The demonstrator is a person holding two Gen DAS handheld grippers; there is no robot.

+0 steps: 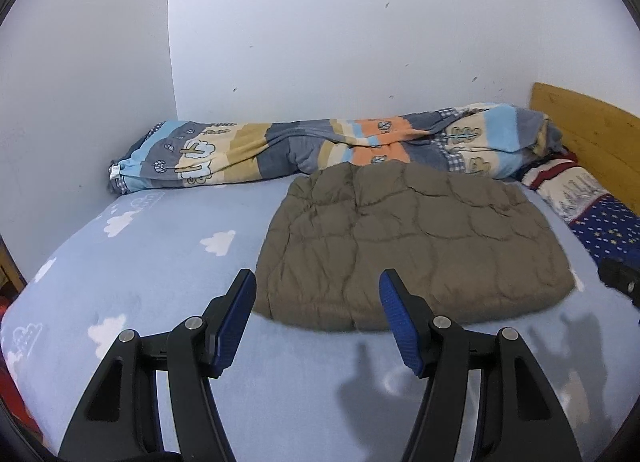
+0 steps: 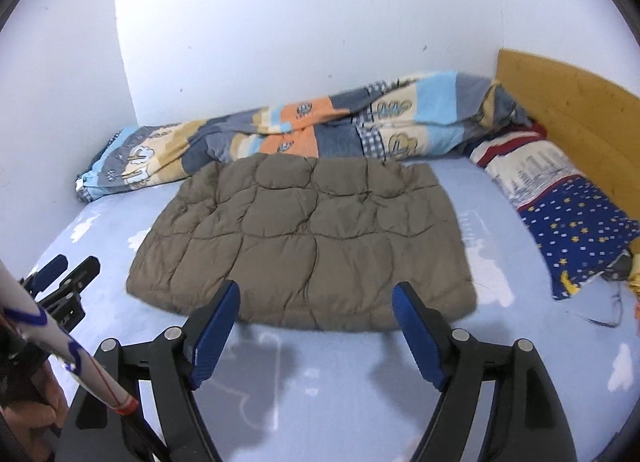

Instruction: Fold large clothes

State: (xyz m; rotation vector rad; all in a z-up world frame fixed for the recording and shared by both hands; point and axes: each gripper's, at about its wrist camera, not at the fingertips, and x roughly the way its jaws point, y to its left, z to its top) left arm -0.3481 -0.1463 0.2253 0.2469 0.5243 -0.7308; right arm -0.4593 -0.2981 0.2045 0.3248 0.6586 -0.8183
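Observation:
An olive-brown quilted jacket lies folded into a flat rectangle on the light-blue bed sheet. My left gripper hovers open just short of the jacket's near left corner, with nothing between its blue pads. My right gripper hangs open over the jacket's near edge, equally empty. In the right wrist view the left gripper shows at the far left, off the jacket. In the left wrist view the right gripper peeks in at the right edge.
A rolled patchwork blanket lies along the white wall behind the jacket. A navy star-patterned pillow rests against the wooden headboard on the right. A white sleeve crosses the lower left.

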